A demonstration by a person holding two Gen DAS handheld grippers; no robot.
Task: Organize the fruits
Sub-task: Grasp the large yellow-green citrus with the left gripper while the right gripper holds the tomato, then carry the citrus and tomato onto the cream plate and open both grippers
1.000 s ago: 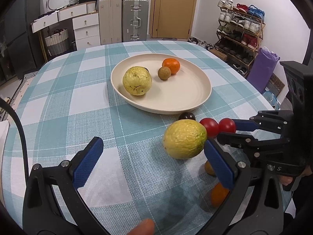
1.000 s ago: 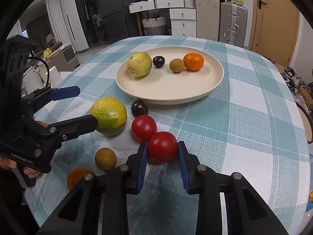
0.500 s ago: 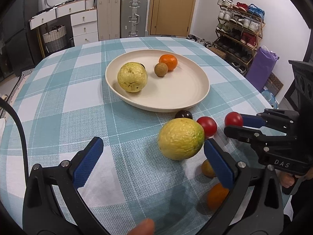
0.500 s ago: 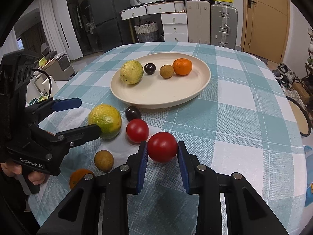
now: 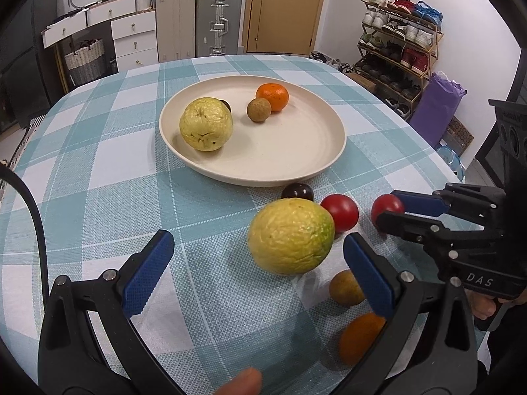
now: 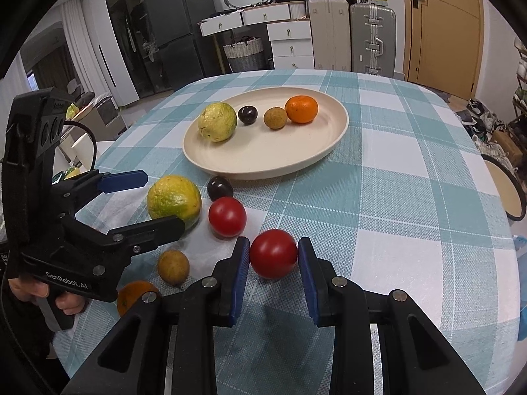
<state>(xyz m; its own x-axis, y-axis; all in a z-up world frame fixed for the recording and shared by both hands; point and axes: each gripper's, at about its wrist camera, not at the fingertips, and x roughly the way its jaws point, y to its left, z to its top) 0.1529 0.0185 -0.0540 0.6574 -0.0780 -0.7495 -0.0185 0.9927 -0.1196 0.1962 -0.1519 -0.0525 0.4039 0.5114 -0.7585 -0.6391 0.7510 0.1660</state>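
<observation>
My right gripper (image 6: pixel 273 256) is shut on a red tomato (image 6: pixel 273 253) and holds it above the cloth; it shows in the left wrist view (image 5: pixel 387 205) too. A cream plate (image 6: pixel 263 161) holds a yellow guava (image 6: pixel 217 121), a dark plum, a brown longan and an orange (image 6: pixel 301 108). On the cloth lie a yellow-green citrus (image 6: pixel 174 199), a second tomato (image 6: pixel 227 216), a dark plum (image 6: pixel 219 187), a longan (image 6: pixel 173 266) and an orange (image 6: pixel 135 294). My left gripper (image 5: pixel 260 270) is open and empty, its jaws on either side of the citrus (image 5: pixel 291 235).
The round table (image 6: pixel 411 197) has a teal checked cloth. Behind it stand drawers, suitcases (image 6: pixel 372 42) and a door. A shoe rack (image 5: pixel 398 49) stands at the right in the left wrist view. A stool (image 6: pixel 504 191) is beside the table's right edge.
My right gripper has lifted the red tomato off the cloth and drawn it away from the other tomato. The left gripper has stayed open beside the citrus.
</observation>
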